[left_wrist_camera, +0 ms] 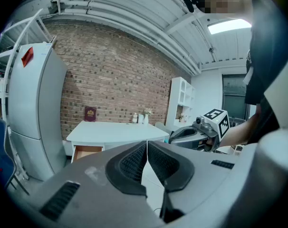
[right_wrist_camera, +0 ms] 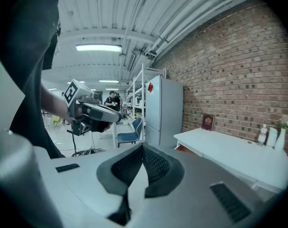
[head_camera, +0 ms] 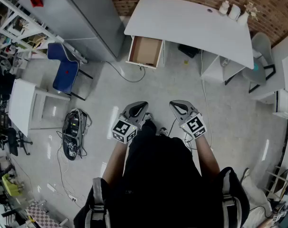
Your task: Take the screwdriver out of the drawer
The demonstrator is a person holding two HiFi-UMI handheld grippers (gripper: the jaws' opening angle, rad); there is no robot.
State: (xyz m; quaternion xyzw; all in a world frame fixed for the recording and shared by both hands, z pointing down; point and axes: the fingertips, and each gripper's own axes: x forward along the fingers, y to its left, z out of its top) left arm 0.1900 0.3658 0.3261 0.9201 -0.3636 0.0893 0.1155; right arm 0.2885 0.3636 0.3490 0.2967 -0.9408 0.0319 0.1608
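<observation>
The drawer (head_camera: 145,51) is seen pulled open under the white tabletop (head_camera: 191,23). The screwdriver, presumed inside, is too small to be made out, so its long axis cannot be judged. The left hand-held gripper (head_camera: 136,109) and the right hand-held gripper (head_camera: 180,108) are clenched empty, well short of the drawer ahead; the left is judged nearer.

Jaws pressed together with nothing between them, the right gripper (right_wrist_camera: 143,147) faces a white surface (right_wrist_camera: 229,153) along a brick wall (right_wrist_camera: 229,70). The left gripper (right_wrist_camera: 94,112) is held at left, before a grey refrigerator (right_wrist_camera: 165,110).
</observation>
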